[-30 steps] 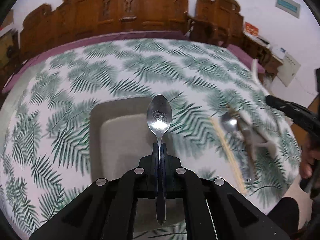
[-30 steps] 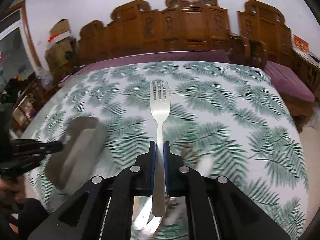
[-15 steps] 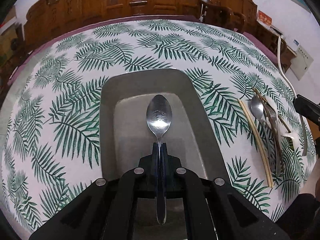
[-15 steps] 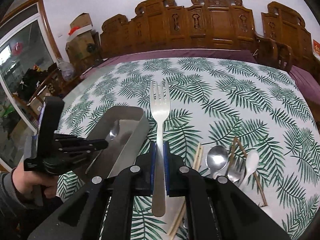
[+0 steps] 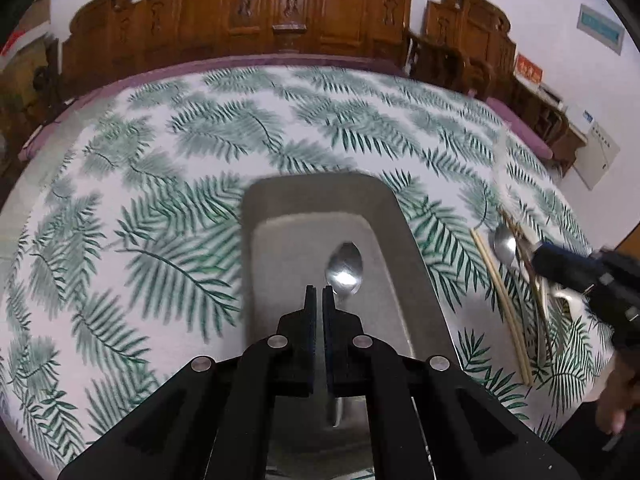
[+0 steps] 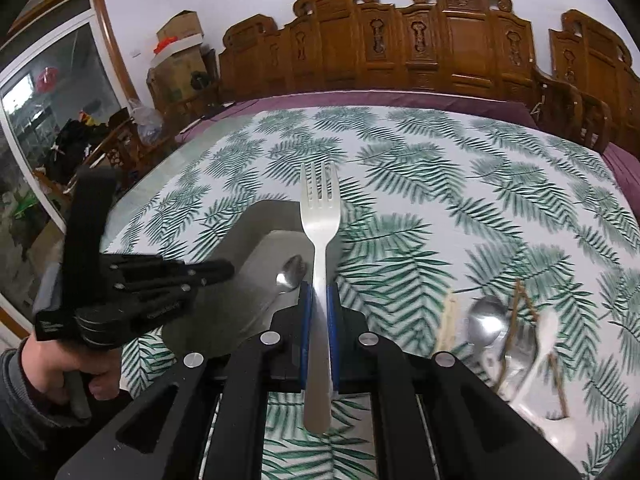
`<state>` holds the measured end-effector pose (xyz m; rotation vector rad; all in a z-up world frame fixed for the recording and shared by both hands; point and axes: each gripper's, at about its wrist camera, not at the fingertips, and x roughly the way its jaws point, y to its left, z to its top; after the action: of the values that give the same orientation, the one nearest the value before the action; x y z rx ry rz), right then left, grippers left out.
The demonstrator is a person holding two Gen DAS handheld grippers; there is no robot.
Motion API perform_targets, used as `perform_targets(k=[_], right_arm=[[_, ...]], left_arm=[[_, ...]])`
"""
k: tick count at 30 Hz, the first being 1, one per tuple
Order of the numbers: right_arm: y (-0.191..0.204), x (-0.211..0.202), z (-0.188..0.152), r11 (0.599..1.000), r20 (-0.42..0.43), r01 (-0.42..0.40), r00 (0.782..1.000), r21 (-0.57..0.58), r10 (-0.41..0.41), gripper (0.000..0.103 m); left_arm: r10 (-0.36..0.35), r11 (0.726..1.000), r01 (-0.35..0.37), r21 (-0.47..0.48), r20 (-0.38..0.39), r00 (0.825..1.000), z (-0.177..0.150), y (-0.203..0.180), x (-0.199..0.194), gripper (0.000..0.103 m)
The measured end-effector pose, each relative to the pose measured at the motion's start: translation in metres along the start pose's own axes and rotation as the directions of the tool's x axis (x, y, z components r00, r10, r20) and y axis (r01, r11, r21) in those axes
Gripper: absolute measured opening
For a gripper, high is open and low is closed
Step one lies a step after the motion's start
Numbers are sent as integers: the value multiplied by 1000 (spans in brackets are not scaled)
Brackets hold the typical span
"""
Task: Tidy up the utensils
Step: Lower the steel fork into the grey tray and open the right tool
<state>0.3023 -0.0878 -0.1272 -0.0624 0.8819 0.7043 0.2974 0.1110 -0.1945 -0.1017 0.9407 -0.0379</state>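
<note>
Carved wooden chairs [image 5: 280, 24] line the far edge of a table under a fern-print tablecloth [image 5: 160, 184].

Left wrist view: grey metal tray [image 5: 396, 216] near the table's near edge. One spoon [image 5: 345, 268] lies loose in the tray, bowl just past the left gripper [image 5: 319, 294], whose jaws are pressed together with nothing between them. Toward the right edge: pale chopsticks [image 5: 502, 300] and a second spoon [image 5: 505, 245], partly hidden by the right gripper [image 5: 560, 264]. Wall signs unreadable.

Right wrist view: right gripper [image 6: 319, 296] clenched on a steel fork [image 6: 320, 216] by its handle, tines pointing away, over the tray's [image 6: 256, 220] right wall. Only here: a hand [image 6: 60, 368] holding the left gripper [image 6: 224, 270] beside the tray, a white ceramic spoon [image 6: 546, 332], cardboard boxes [image 6: 180, 40], a window [image 6: 48, 92]. Lettering on the gripper body too small to read.
</note>
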Motion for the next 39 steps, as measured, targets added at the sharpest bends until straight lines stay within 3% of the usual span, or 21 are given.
perform_targets(k=[6,16,21,26,27,28,30,37,39], right_arm=[[31,33,3,999,-45,-28,999,-21,27,9],[50,94,2,998,-134,-45,990,45,50,10],[49,96,3,997,-125,-61,990,45,66,12],[37,64,-1,998,-81,-56,995,23,58,12],[32,52,-4,999,-69,-46,997,17,47,12],[25,41,-6,999,-57,-33,998,9,34,12],[13,21,-10,1000,-38,3,999,-2,-3,12],[-51,-36,-33,987,-13,158,987,-2,-158,12],[-73,-45,-41,978,-15,210,978,15,-210,18]], left_arm=[[11,1000,-10,-24,68,998,5,21,-24,2],[28,997,-21,-68,105,994,5,51,-38,2],[24,998,-17,-56,114,993,6,48,-41,2],[-10,999,14,-35,129,992,6,33,-47,3],[-22,999,26,-28,133,991,6,28,-48,10],[-27,999,31,-21,139,990,5,23,-50,26],[-37,999,38,-5,156,987,5,12,-55,37],[-121,992,111,68,163,979,2,-40,-63,59],[-135,989,122,89,159,978,1,-54,-62,61]])
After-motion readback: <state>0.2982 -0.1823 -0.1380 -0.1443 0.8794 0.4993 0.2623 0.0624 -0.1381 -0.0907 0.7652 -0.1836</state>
